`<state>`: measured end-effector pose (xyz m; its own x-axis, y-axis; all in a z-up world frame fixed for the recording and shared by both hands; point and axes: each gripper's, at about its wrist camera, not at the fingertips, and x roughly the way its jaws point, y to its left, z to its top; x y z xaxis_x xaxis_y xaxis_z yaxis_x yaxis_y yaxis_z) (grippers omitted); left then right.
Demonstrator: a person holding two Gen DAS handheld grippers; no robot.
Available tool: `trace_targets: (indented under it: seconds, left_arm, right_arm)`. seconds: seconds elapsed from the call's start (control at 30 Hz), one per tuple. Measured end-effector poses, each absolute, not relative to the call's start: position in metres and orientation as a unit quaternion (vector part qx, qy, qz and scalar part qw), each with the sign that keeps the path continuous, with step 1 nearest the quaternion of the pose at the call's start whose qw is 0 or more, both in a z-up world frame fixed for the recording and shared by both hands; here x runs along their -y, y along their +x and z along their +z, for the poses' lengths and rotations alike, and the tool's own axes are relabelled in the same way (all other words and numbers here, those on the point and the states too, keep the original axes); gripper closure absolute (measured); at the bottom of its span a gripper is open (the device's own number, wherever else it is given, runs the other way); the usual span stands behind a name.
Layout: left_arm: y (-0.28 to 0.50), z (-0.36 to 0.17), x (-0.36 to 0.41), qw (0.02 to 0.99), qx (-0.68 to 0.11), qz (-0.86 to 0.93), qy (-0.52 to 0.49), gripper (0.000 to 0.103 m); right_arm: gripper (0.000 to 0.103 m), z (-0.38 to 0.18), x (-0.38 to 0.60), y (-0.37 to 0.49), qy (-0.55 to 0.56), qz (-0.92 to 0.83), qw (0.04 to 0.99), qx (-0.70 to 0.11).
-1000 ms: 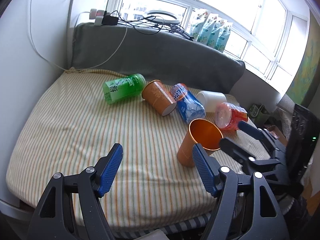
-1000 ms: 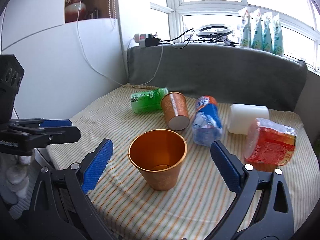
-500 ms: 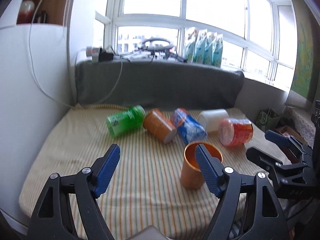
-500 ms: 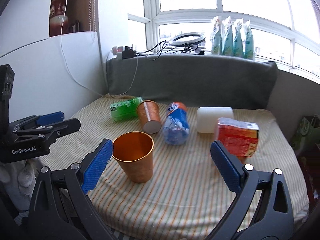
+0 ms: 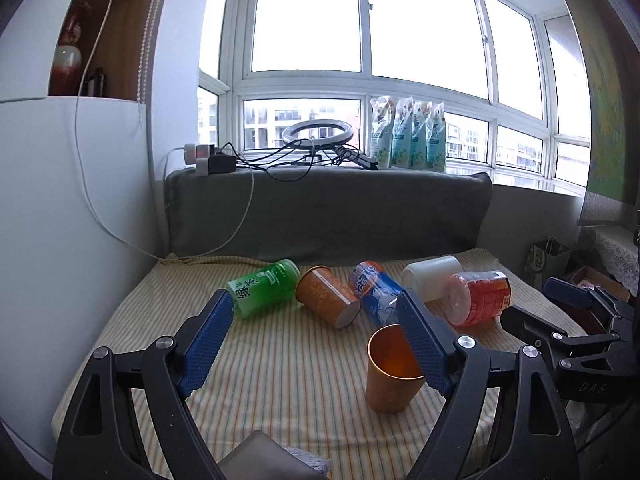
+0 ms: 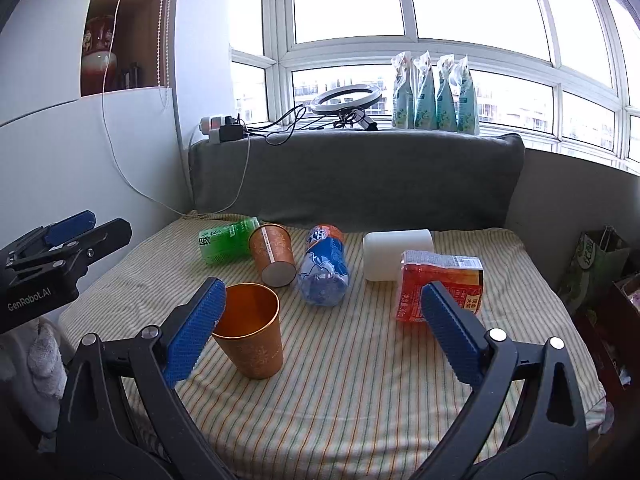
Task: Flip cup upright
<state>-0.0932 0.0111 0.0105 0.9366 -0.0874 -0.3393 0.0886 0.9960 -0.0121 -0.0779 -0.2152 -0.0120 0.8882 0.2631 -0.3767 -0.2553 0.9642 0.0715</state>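
An orange metal cup [image 5: 390, 376] stands upright on the striped cushion [image 5: 280, 368], mouth up; it also shows in the right wrist view [image 6: 252, 338]. My left gripper [image 5: 316, 340] is open and empty, held back from the cup, its right finger overlapping the cup's rim in the view. My right gripper [image 6: 320, 330] is open and empty, with the cup just inside its left finger and apart from it. Each gripper shows in the other's view, the right one [image 5: 560, 316] and the left one [image 6: 68, 236], both open.
Lying on their sides behind the cup are a green bottle [image 6: 226, 240], a second orange cup [image 6: 274, 256], a blue bottle [image 6: 324, 270], a white cup [image 6: 396, 254] and a red package [image 6: 438, 288]. A grey backrest [image 6: 356, 176] bounds the cushion at the back.
Both grippers have pulled back and risen away from the upright orange cup, which has stayed standing. Both stayed open.
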Motion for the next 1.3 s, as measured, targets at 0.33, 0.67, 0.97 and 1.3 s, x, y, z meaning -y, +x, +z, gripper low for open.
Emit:
trace_targets:
  seconds: [0.33,0.67,0.97,1.3]
  left_arm:
    - [-0.095,0.01,-0.013,0.985,-0.17,-0.04,-0.001,0.019]
    - [-0.094,0.01,-0.013,0.985,-0.168,-0.04,0.002,0.019]
    - [-0.092,0.01,-0.014,0.985,-0.17,-0.039,0.001,0.019]
    - [-0.09,0.008,-0.014,0.985,-0.169,-0.038,0.003,0.019]
  right_arm:
    - [0.003,-0.016,0.215,-0.077,0.005,0.132,0.97,-0.205]
    - [0.003,-0.023,0.213,-0.073,0.0,0.123,0.968,-0.217]
    - [0.003,-0.026,0.211,-0.07,-0.001,0.122,0.968,-0.221]
    - [0.003,-0.033,0.212,-0.065,-0.001,0.113,0.966,-0.231]
